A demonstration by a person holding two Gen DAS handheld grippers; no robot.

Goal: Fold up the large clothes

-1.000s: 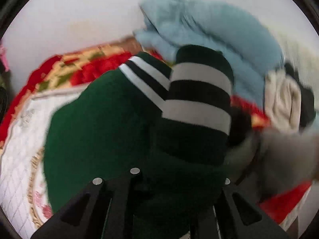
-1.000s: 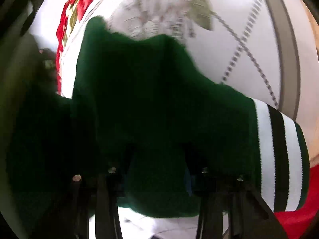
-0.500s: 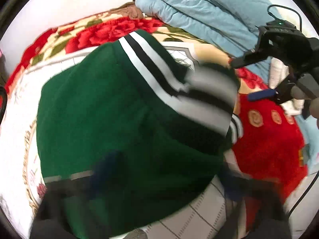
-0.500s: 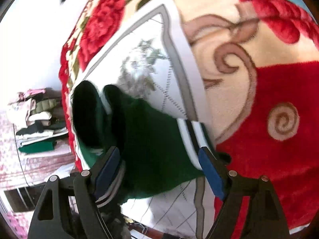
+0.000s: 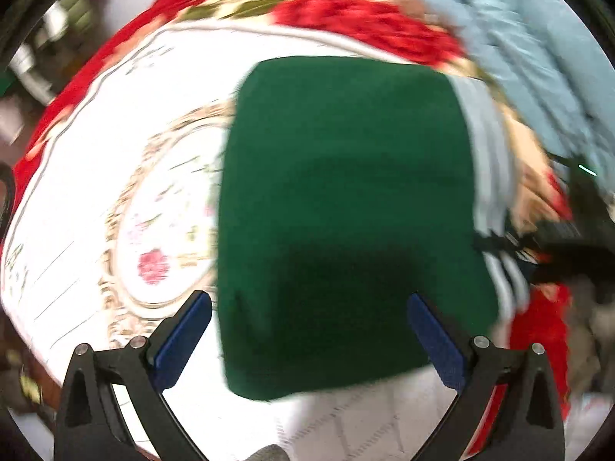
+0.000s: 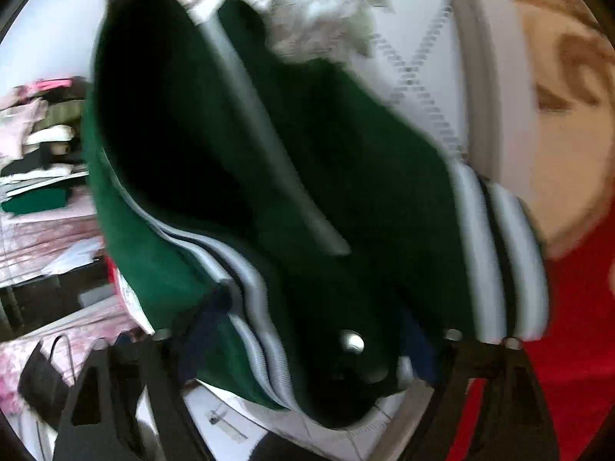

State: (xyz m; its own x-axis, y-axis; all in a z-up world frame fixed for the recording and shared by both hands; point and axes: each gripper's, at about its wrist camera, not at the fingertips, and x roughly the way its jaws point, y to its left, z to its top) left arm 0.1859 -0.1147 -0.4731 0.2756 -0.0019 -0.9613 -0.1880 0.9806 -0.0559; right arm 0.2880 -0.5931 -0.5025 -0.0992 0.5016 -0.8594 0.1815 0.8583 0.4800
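While the dark green knit sweater with white-striped cuffs (image 5: 346, 223) lies folded on the floral bed blanket (image 5: 115, 176), the left tool (image 5: 307, 338) gapes empty above it and the right tool (image 6: 307, 345) looks spread around the striped end, grip uncertain, so squaring or another fold seems next.

The dark green sweater (image 5: 346, 211), white-striped at its hem, lies folded, seemingly flat, on the bed.

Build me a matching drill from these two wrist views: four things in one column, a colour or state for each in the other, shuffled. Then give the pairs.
Things:
1. sweater
2. left gripper
3. quilt
4. blanket border

Colour or state:
A. light blue, bunched up
B. dark green with white stripes
C. red with flowers
D. fingers spread wide

Pairs: 1-B, 2-D, 3-A, 4-C
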